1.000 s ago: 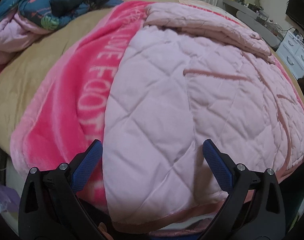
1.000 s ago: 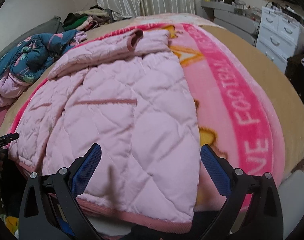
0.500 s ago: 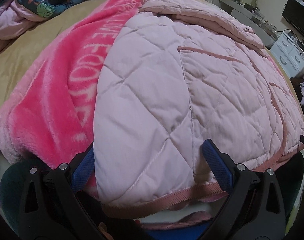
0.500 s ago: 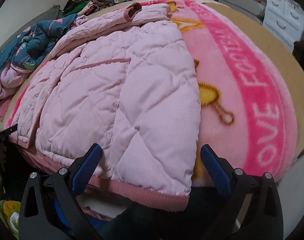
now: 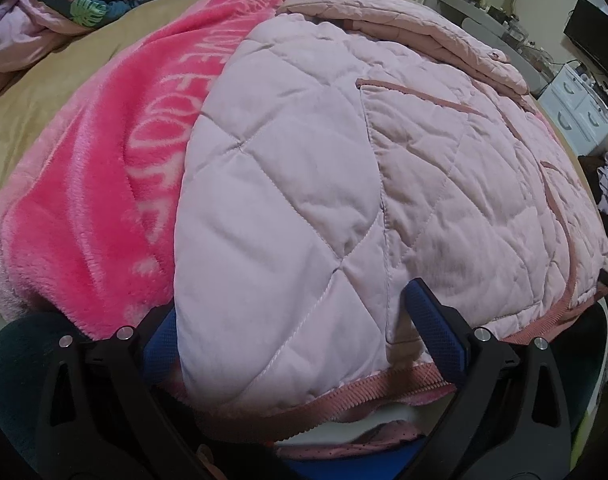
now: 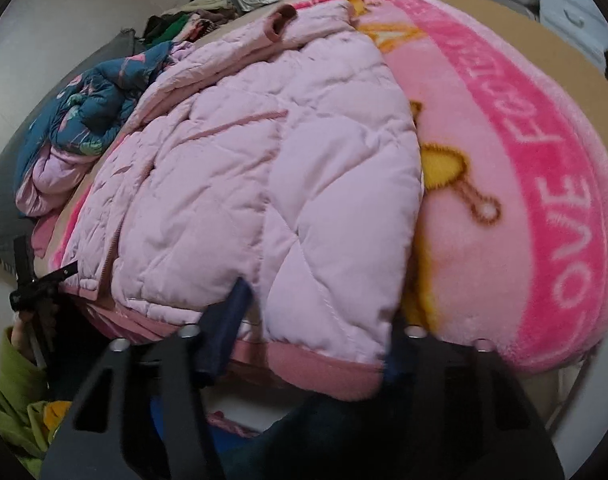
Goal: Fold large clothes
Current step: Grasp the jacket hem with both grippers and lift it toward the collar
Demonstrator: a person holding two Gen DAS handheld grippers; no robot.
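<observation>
A pale pink quilted jacket (image 5: 343, 168) lies flat on a bed, its ribbed hem nearest me; it also shows in the right wrist view (image 6: 264, 176). My left gripper (image 5: 296, 332) is open and straddles the hem's left corner; the right pad (image 5: 431, 320) lies on the quilting, the left pad is half hidden under the edge. My right gripper (image 6: 315, 320) straddles the hem's right corner with its jaws narrowed. The left finger (image 6: 224, 332) is blurred and the right one is hidden behind the fabric, so contact is unclear.
A bright pink fleece blanket (image 5: 96, 208) with white lettering lies under the jacket (image 6: 543, 200) on a tan sheet (image 5: 44, 92). A blue patterned quilt (image 6: 88, 108) is heaped at the far left. White drawers (image 5: 575, 108) stand at the right.
Both grippers have moved forward and down to the jacket's hem corners. The right gripper's jaws have come closer together around the corner; the left stays wide.
</observation>
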